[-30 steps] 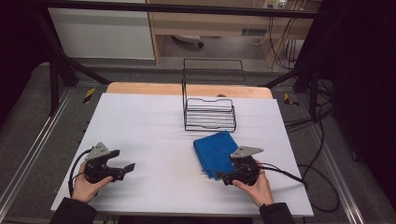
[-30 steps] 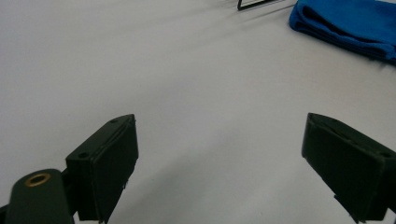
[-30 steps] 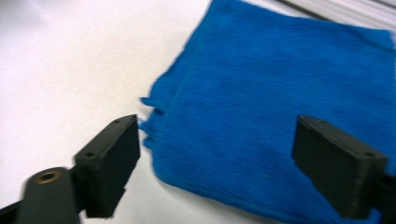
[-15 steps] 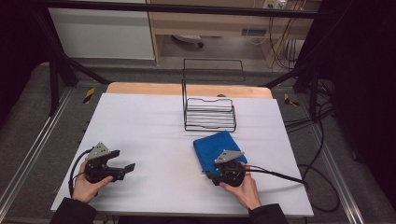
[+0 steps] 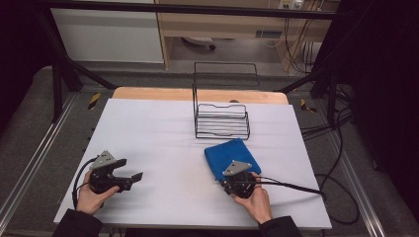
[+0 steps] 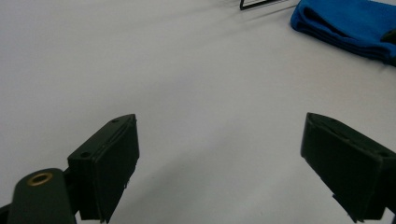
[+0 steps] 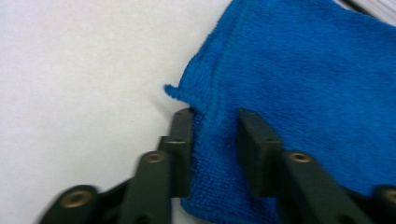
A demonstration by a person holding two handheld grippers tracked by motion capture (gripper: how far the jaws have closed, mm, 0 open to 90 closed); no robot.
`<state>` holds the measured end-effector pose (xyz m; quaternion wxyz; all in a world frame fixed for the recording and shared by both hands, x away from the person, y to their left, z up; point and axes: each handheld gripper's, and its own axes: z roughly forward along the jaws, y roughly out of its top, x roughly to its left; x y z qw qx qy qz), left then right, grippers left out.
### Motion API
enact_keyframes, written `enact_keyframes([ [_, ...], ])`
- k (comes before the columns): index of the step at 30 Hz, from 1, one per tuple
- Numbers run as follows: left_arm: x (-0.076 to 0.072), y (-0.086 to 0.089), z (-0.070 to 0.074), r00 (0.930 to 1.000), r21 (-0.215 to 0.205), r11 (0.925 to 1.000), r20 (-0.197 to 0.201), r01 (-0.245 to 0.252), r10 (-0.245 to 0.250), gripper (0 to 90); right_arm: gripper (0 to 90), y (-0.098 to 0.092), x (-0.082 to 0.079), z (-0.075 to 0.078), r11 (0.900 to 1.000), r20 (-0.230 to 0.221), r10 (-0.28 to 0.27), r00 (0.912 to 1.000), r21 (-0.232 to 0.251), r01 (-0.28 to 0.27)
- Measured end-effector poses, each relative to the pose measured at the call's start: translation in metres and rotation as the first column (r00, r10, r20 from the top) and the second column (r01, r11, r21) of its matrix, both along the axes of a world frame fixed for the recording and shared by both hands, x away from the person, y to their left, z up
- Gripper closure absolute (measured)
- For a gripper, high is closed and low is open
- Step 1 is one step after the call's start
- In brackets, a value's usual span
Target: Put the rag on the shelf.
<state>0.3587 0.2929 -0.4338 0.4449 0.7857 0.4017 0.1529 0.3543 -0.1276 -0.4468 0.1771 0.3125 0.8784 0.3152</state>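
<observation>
The right claw (image 7: 215, 149), its jaws just closing, pinches the near edge of the folded blue towel (image 7: 303, 93); a black wire rack (image 5: 221, 121) stands beyond. The left claw (image 6: 219, 163) hangs released over bare white counter (image 6: 187, 70).

A black wire rack (image 5: 221, 121) stands on the white table (image 5: 148, 133), toward its far edge.

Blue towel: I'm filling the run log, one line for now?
right gripper: closing on blue towel edge | left gripper: open, idle | wire rack: empty
</observation>
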Motion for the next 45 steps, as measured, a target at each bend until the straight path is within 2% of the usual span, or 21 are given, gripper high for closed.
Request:
enact_keyframes([
  [2,0.000,0.000,0.000,1.0000,0.004,1.0000,0.000,0.002,-0.002,11.7,76.4,-0.001,0.002,0.001,1.000,0.004,-0.003,1.0000,-0.014,0.003],
  [6,0.000,0.000,0.000,1.0000,-0.002,1.0000,-0.001,-0.001,0.001,11.9,82.0,-0.003,0.005,0.002,1.000,0.001,0.000,1.0000,-0.010,0.000],
  [10,0.000,0.001,0.000,1.0000,0.003,1.0000,-0.002,0.001,-0.001,12.0,83.9,-0.009,0.008,0.004,0.999,-0.039,-0.012,0.9992,0.042,0.013],
  [17,0.001,0.001,0.000,1.0000,0.004,1.0000,-0.004,0.000,0.000,11.9,84.4,-0.010,0.001,0.020,0.989,-0.047,0.014,0.9988,0.145,-0.007],
  [19,0.001,0.001,0.000,1.0000,0.005,1.0000,-0.004,-0.001,0.001,12.0,84.3,-0.006,-0.002,0.026,0.984,-0.059,0.028,0.9979,0.179,-0.017],
  [20,0.001,0.001,0.000,1.0000,0.005,1.0000,-0.004,-0.001,0.001,11.9,84.3,-0.006,-0.002,0.026,0.984,-0.059,0.028,0.9979,0.179,-0.017],
  [21,0.001,0.001,0.000,1.0000,0.004,1.0000,-0.005,0.000,0.000,12.0,84.3,-0.003,-0.004,0.028,0.980,-0.078,0.040,0.9962,0.199,-0.024],
  [24,0.001,0.000,-0.001,1.0000,0.002,1.0000,-0.006,-0.001,0.001,12.0,84.2,0.005,-0.007,0.027,0.976,-0.101,0.050,0.9936,0.217,-0.027],
  [26,0.001,0.000,-0.001,1.0000,0.003,1.0000,-0.006,-0.001,0.001,11.9,84.2,0.010,-0.009,0.026,0.969,-0.120,0.061,0.9909,0.246,-0.030],
  [31,0.001,0.000,-0.001,1.0000,0.006,1.0000,-0.006,0.000,0.000,12.0,84.0,0.025,-0.014,0.025,0.957,-0.146,0.105,0.9837,0.284,-0.060],
  [33,0.001,-0.001,-0.001,1.0000,0.009,1.0000,-0.006,0.001,-0.001,12.0,83.7,0.031,-0.014,0.022,0.956,-0.154,0.116,0.9814,0.284,-0.068],
  [35,0.001,-0.001,-0.001,1.0000,0.009,1.0000,-0.006,0.002,-0.002,11.9,83.3,0.036,-0.014,0.017,0.961,-0.157,0.118,0.9805,0.267,-0.073],
  [38,0.001,-0.001,-0.001,1.0000,0.008,1.0000,-0.007,0.001,-0.001,11.9,80.1,0.040,-0.013,0.010,0.960,-0.160,0.122,0.9795,0.268,-0.076],
  [41,0.001,-0.001,-0.001,1.0000,0.007,1.0000,-0.007,0.000,0.000,11.9,67.9,0.040,-0.014,0.010,0.952,-0.158,0.140,0.9775,0.293,-0.088],
  [43,0.001,0.000,-0.001,1.0000,0.009,1.0000,-0.007,0.001,-0.001,11.8,58.7,0.038,-0.014,0.015,0.943,-0.138,0.139,0.9807,0.322,-0.089],
  [45,0.001,0.000,-0.001,1.0000,0.006,1.0000,-0.007,-0.001,0.001,11.8,54.4,0.033,-0.013,0.022,0.943,-0.111,0.128,0.9854,0.320,-0.087],
])
